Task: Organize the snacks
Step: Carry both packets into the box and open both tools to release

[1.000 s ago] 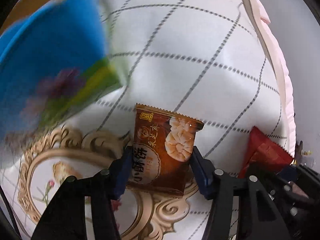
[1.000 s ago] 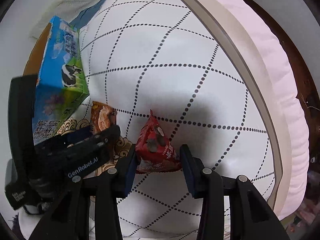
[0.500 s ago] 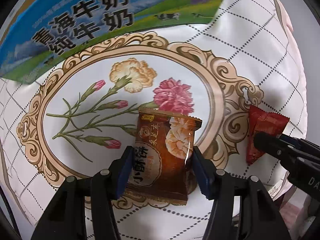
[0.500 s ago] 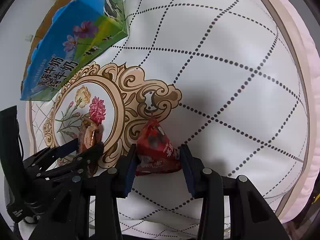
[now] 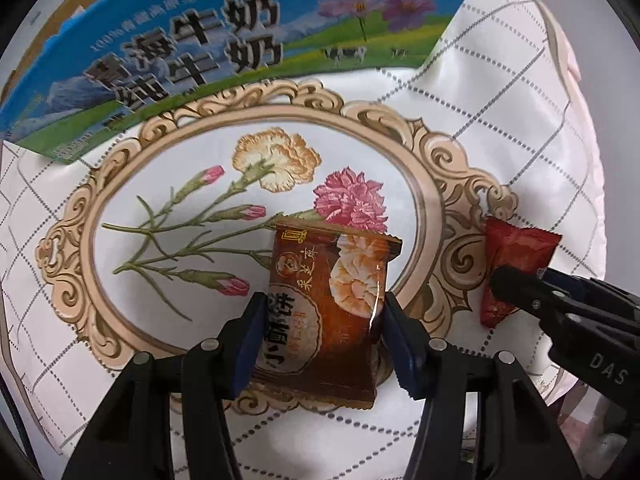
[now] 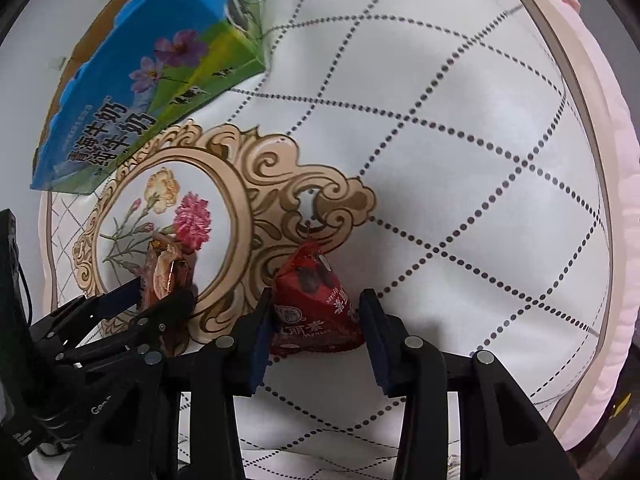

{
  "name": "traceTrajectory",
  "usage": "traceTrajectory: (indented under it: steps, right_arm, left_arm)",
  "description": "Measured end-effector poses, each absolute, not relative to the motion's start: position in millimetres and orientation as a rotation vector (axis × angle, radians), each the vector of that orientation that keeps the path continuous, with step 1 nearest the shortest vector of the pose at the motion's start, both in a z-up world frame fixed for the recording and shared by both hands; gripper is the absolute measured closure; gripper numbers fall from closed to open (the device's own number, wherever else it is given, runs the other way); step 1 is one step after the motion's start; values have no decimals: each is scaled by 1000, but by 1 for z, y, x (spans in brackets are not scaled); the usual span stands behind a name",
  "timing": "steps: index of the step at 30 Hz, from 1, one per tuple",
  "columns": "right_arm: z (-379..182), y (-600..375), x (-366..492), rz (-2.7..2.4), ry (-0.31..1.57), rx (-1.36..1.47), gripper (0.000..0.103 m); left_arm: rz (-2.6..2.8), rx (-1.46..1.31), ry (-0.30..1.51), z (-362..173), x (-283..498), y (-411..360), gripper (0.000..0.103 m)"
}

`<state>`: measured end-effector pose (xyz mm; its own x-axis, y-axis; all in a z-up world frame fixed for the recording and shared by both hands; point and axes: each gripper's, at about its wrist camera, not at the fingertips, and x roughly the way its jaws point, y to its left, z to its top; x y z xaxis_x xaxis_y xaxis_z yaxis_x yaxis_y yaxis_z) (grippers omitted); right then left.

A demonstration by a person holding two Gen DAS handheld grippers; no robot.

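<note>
We carry two snacks above the quilted white cushion (image 5: 500,92): left tongs (image 5: 322,332) pinching a brown foil biscuit packet (image 5: 328,312), right tongs (image 6: 316,332) pinching a red triangular sweet packet (image 6: 316,316). Next, likely, the blue milk carton (image 5: 208,56) at eleven o'clock.

Both my views are bright and evenly lit, with soft daylight-like light. My right gripper (image 6: 316,332) casts a faint grey shadow on the quilt (image 6: 460,128) toward 1 o'clock. Glare streaks the brown packet (image 5: 332,312) in my left view. The fisheye bends the quilt's dotted lines and darkens the corners. The milk box (image 5: 224,40) at 11 o'clock looks slightly soft.
</note>
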<state>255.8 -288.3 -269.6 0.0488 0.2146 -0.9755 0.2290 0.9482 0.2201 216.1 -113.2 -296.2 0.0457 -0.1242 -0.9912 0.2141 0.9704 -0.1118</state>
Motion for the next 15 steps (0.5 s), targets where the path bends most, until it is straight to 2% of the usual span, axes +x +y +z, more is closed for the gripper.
traceTrajectory:
  steps: [8, 15]
  right_arm:
    - [-203, -259, 281, 129, 1411, 393, 61]
    - [-146, -209, 358, 291, 1322, 382, 61]
  left_arm:
    - [-294, -54, 1364, -209, 227, -72, 50]
    - [-257, -100, 1254, -137, 307, -36, 49]
